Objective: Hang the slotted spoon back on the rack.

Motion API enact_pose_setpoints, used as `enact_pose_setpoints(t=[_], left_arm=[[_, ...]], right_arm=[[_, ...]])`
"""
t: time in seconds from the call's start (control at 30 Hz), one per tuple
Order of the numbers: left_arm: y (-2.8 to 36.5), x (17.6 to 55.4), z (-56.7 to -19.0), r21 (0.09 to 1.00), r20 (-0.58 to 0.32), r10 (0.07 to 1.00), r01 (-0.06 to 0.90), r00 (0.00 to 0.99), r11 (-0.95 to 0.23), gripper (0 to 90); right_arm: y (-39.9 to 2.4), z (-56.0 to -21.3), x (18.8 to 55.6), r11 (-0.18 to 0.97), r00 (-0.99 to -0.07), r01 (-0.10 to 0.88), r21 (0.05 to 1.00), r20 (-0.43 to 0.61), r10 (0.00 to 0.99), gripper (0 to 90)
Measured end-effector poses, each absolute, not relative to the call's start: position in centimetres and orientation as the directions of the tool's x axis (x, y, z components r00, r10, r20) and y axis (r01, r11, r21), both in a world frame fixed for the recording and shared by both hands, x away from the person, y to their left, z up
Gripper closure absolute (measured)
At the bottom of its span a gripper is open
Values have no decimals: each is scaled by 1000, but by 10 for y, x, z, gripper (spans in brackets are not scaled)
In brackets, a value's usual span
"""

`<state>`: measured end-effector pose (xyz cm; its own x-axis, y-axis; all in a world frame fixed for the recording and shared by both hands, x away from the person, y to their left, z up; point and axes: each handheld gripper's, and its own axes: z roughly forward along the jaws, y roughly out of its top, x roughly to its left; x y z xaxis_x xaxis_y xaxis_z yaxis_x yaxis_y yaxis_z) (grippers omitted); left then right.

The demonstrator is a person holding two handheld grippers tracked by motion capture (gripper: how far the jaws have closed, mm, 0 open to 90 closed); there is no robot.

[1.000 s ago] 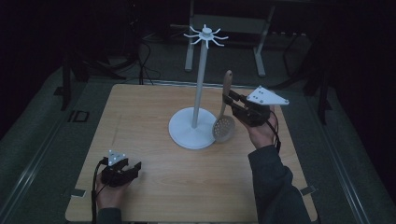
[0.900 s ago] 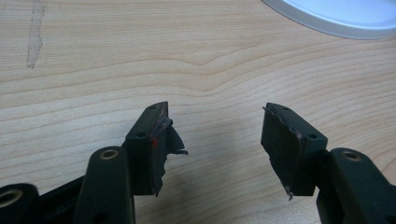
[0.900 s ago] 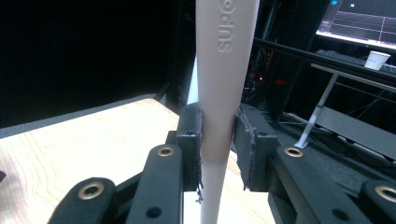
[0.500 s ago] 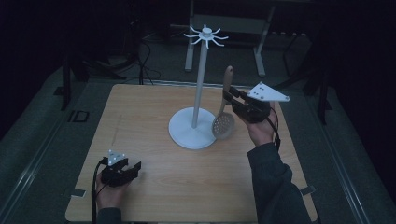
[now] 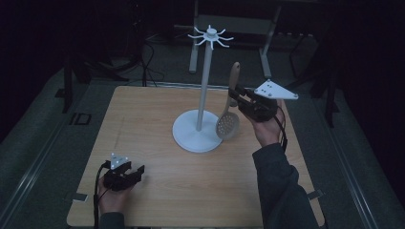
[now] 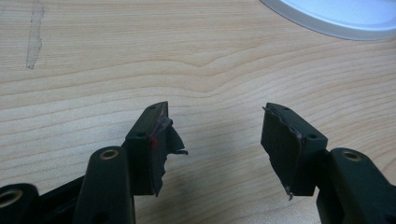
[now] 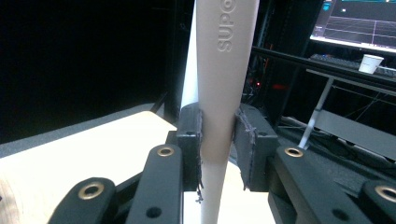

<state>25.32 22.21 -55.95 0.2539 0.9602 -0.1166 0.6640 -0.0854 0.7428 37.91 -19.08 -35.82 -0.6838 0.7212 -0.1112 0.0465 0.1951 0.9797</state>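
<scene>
Nearly upright, the slotted spoon runs with its long axis close to vertical in the high view, handle end up and perforated head down, leaning slightly so the head hangs just beside the rim of the stand's round white base, whether touching it cannot be told. The right gripper pinches the handle partway along its length; in the right gripper view both black pads press the pale handle, whose raised lettering is cut off at the top edge and whose head is out of frame below. The white stand, a thin pole topped with radiating hooks, rises just left of the spoon, and in the right gripper view it sits partly hidden behind the handle. The left gripper rests low at the wooden table's near-left corner, jaws spread apart over bare wood, well apart from the stand. Beyond the table, the room is too dark to make out much.
</scene>
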Motion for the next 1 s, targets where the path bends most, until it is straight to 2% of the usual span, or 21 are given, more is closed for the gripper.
enact_pose_setpoints(t=[1.0], left_arm=[[222, 253, -559, 744, -115, 960, 662, 256, -88, 425]], right_arm=[[-185, -340, 395, 155, -688, 69, 985, -66, 722, 725]])
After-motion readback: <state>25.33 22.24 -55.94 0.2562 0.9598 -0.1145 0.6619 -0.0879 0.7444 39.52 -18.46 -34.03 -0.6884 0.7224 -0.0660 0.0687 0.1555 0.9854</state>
